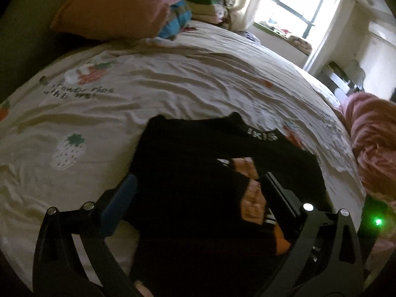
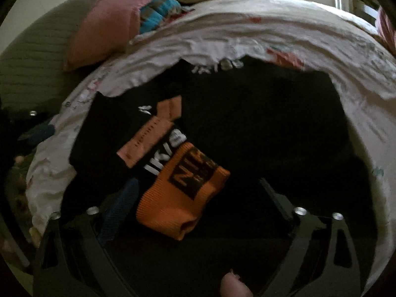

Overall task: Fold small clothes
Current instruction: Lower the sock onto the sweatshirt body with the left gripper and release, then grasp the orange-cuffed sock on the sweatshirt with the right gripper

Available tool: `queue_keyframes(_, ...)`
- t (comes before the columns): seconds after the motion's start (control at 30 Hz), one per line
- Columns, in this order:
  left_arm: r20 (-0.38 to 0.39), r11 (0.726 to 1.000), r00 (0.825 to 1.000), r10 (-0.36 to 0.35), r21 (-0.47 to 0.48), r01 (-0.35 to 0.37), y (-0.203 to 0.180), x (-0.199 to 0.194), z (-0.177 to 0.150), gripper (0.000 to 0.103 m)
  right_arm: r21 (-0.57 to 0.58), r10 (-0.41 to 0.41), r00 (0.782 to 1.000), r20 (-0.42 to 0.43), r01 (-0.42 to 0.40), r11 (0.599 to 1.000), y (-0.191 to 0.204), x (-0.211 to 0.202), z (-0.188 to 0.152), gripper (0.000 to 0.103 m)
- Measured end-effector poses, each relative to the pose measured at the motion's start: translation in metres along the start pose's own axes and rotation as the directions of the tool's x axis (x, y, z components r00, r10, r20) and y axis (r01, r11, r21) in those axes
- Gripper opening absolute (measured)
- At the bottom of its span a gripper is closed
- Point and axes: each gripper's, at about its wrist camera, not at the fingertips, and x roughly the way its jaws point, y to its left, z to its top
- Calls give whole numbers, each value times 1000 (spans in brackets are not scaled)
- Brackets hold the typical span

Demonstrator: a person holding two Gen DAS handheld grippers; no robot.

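We've got the black garment (image 1: 198,173) lying flat on the bed (image 1: 173,79) with its orange cuff (image 2: 183,193) folded in, and both the left hand-held gripper (image 1: 198,198) and right hand-held gripper (image 2: 200,203) hover over it, jaws wide and empty, probably lining up our next fold.

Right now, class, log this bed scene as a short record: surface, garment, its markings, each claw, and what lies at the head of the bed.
surface: printed bedsheet
garment: black garment, lying on the sheet
markings: orange cuff, white lettering
left claw: open, over the garment
right claw: open, over the cuff
head of bed: pink pillow
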Motion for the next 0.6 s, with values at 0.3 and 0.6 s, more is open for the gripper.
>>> queue_keyframes(0.3,3,999,1000,-8,-37,8,21,-3,-2,93,19,23,999,27,-24,1000,3,8,-3,21)
queue_keyframes(0.6,10,998,1000,13,-62,-12,35,-5,-1,93,-118,104,981,166,-85,989,27,-38,30,13)
